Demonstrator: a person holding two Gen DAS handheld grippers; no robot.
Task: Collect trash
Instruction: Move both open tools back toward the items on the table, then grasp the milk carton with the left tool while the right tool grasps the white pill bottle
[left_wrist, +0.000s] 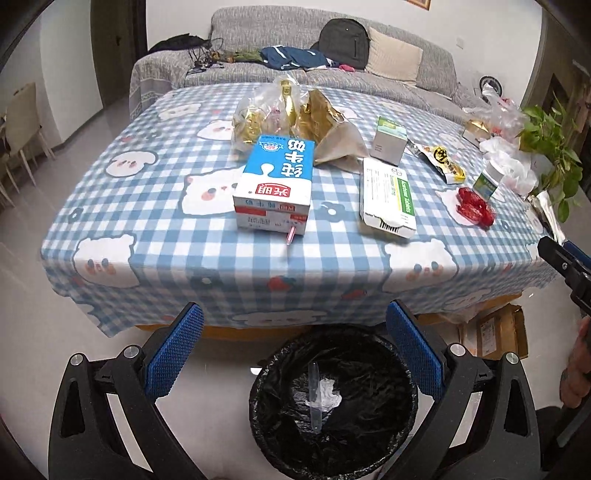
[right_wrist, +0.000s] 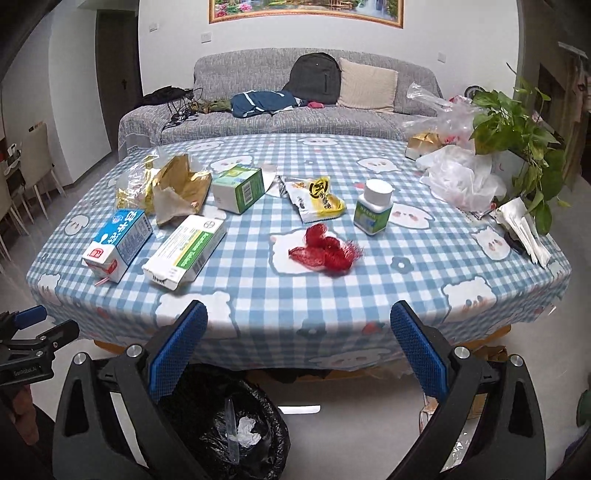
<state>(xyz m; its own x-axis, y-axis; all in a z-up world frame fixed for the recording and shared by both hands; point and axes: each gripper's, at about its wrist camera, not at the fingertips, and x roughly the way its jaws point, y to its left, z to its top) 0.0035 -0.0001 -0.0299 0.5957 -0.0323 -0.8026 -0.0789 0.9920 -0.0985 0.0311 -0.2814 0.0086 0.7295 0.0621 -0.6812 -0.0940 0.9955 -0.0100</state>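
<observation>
- Left wrist view: the left gripper (left_wrist: 295, 347) hangs over the bin (left_wrist: 332, 406) with its fingers wide apart and nothing between them. The bin, lined with a black bag, stands on the floor just in front of the table edge; a crumpled tissue (left_wrist: 330, 393) and a clear plastic strip lie inside it.
- On the checked tablecloth (left_wrist: 147, 229), the milk carton (left_wrist: 275, 184) lies flat, nearest to this gripper, with its straw pointing to the table edge. I think it is the next piece; it is better to close the pads on its narrow sides, because the flat face looks too wide.
- Right wrist view: the right gripper (right_wrist: 299, 339) is empty too, fingers spread, low before the table. The red net (right_wrist: 325, 249) lies straight ahead, the tablet box (right_wrist: 186, 251) to the left, and the pill bottle (right_wrist: 373, 206) stands behind.
</observation>
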